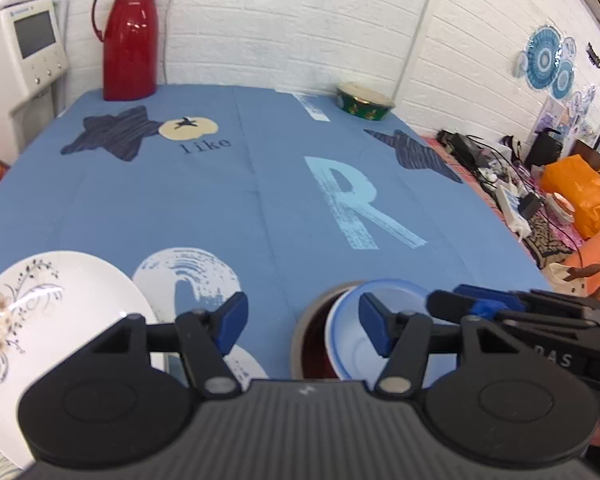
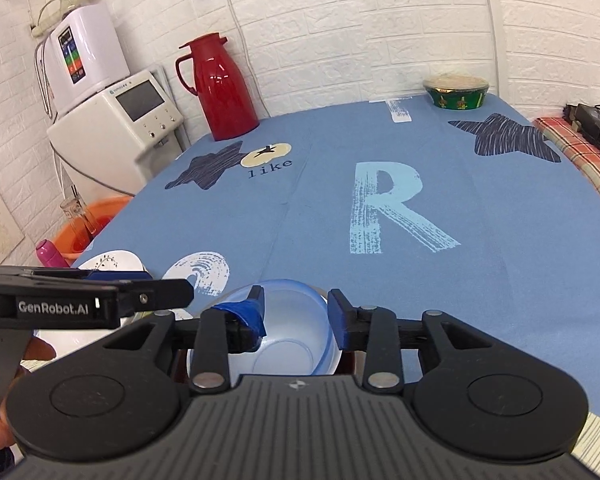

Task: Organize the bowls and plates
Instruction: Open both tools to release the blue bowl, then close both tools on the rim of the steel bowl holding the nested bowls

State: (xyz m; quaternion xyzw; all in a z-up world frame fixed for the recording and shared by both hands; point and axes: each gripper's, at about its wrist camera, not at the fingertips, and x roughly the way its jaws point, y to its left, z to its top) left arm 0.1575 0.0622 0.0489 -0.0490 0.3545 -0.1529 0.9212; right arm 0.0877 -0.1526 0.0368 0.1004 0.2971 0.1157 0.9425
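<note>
1. Two claws work at the desk's (image 1: 260, 184) near edge.
2. Left claw (image 1: 300, 326) is spread wide, holding nothing.
3. Right claw (image 2: 296, 316) is parted over the translucent blue bowl (image 2: 292, 344), gripping nothing.
4. Blue bowl sits nested in a brown bowl (image 1: 312, 336).
5. White floral plate (image 1: 40, 320) lies at the near left corner.

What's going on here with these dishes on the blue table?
A person is sorting dishes with a handheld gripper in each hand. The pale blue bowl sits nested in a darker bowl near the table's front edge. The right gripper hovers over it, jaws apart. The left gripper is open and empty beside the floral plate.
</note>
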